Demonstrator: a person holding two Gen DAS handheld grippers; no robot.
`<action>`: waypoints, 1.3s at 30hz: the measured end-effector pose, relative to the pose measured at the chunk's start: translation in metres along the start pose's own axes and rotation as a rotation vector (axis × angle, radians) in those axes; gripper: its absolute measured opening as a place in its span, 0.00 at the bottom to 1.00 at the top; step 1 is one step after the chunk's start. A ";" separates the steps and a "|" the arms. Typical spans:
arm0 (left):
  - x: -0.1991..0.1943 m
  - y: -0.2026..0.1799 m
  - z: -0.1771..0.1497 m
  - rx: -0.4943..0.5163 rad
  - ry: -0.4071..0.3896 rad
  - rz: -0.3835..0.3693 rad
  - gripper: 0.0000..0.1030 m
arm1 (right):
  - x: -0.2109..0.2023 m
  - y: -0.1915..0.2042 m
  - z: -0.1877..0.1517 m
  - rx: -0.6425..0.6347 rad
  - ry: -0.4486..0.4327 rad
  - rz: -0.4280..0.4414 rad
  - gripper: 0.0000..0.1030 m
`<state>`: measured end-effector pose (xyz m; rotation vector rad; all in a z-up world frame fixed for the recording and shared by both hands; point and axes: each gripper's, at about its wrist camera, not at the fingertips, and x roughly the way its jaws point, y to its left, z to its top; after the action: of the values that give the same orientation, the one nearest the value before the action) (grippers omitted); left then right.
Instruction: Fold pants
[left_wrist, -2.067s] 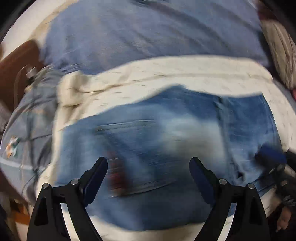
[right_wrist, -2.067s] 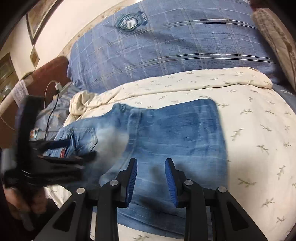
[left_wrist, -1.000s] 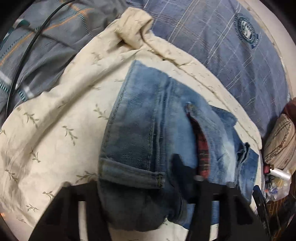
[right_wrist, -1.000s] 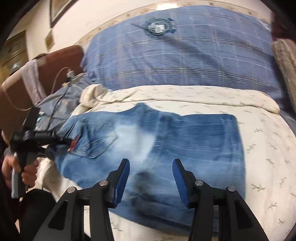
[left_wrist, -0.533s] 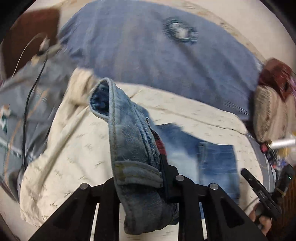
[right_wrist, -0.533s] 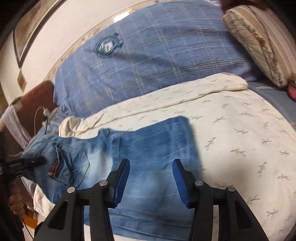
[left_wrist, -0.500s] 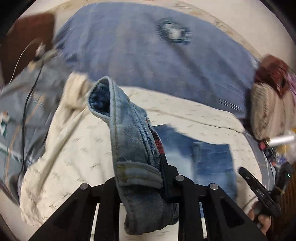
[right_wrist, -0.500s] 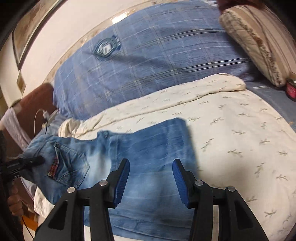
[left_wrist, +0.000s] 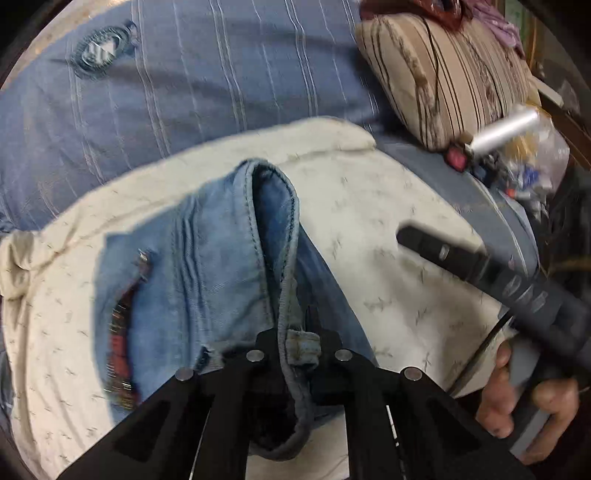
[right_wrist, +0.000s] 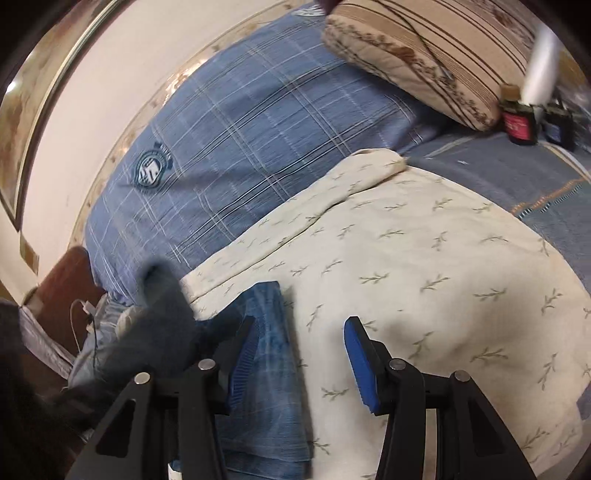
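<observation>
Light blue jeans (left_wrist: 221, 266) lie on a cream leaf-print sheet (left_wrist: 388, 229), with a red plaid lining showing at a pocket. My left gripper (left_wrist: 301, 343) is shut on the waistband by a belt loop and holds that end raised above the rest of the jeans. In the right wrist view, my right gripper (right_wrist: 299, 354) is open with nothing pressed between its blue pads (right_wrist: 360, 365). It hovers over the folded edge of the jeans (right_wrist: 269, 369) and bare sheet. The left gripper (right_wrist: 162, 317) shows there as a dark blur at the left.
A blue plaid cover (right_wrist: 258, 147) lies behind the sheet. A striped cushion (left_wrist: 443, 74) and small bottles (right_wrist: 519, 122) sit at the far right. A hand (left_wrist: 517, 398) holds the right gripper's handle. A cable (right_wrist: 83, 317) hangs at the far left.
My left gripper closed on the jeans' waistband, lifted it and swung it rightward over the rest of the jeans. My right gripper shifted right over bare sheet, still open.
</observation>
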<state>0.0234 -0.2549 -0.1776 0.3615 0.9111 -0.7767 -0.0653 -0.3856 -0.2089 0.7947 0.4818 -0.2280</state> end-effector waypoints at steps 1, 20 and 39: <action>-0.009 0.003 -0.002 -0.004 -0.026 -0.028 0.09 | 0.000 -0.004 0.001 0.018 0.008 0.023 0.51; -0.044 0.105 -0.069 -0.158 -0.044 0.004 0.58 | 0.074 0.050 0.023 -0.068 0.188 0.246 0.74; -0.017 0.073 -0.075 -0.097 -0.025 -0.017 0.68 | 0.120 0.064 0.002 -0.295 0.277 -0.078 0.10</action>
<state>0.0277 -0.1538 -0.2097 0.2584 0.9256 -0.7478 0.0637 -0.3455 -0.2264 0.5198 0.7896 -0.1149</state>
